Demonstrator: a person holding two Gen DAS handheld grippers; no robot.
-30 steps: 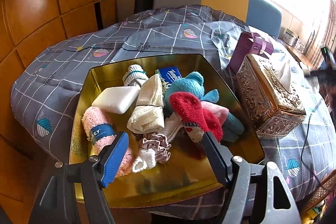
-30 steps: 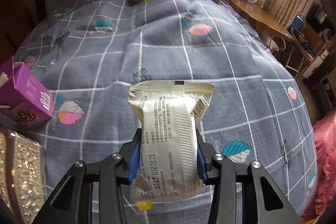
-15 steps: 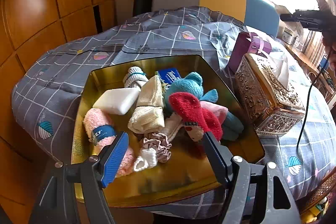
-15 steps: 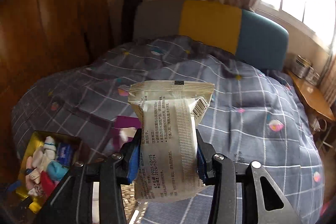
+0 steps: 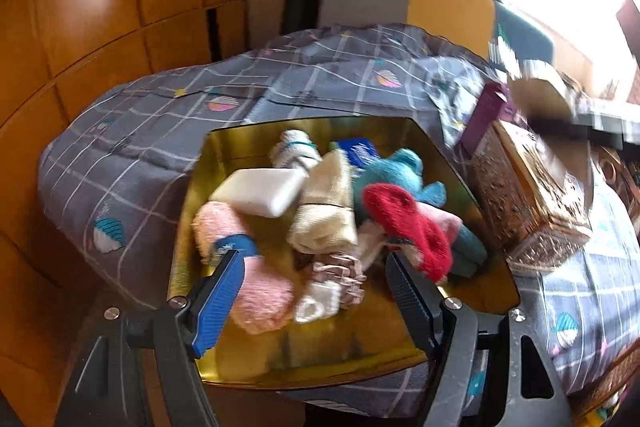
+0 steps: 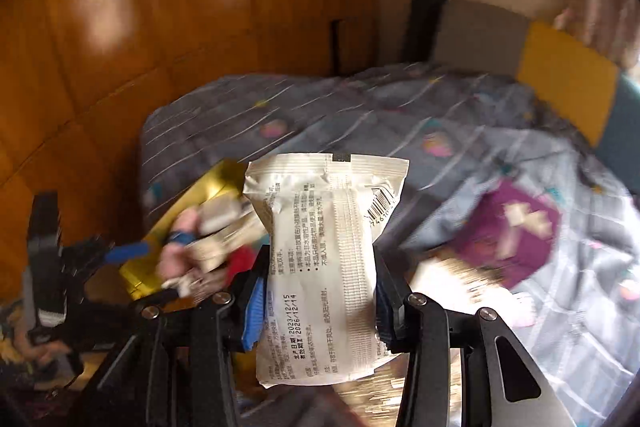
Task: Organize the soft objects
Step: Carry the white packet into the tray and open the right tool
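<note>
The white sealed packet (image 6: pixel 320 267) stands upright between the jaws of the right gripper (image 6: pixel 318 311), whose blue pads press its lower half from both sides, so it is firmly gripped and carried in the air. A second ago this packet hung over bare quilt on the far side of the bed; now the view behind it has swung round to the wooden wall panels, and the gold tray (image 5: pixel 240 355) of soft things shows just behind and to the left of the packet, motion-blurred. In the left wrist view a blurred shape near the ornate tissue box (image 5: pixel 532 203) is probably the incoming packet, though it is too smeared to be sure. The tray rests on the grey checked quilt (image 5: pixel 132 163) and already holds a pink towel roll (image 5: pixel 248 267), a white pack (image 5: pixel 260 189), a cream cloth (image 5: pixel 324 211), a red sock (image 5: pixel 408 223) and a teal plush (image 5: pixel 392 171). The left gripper (image 5: pixel 312 291) hovers at the tray's near edge, jaws wide apart and empty, much as before. The packet appears close to being dropped in; free space lies toward the tray's near side.
</note>
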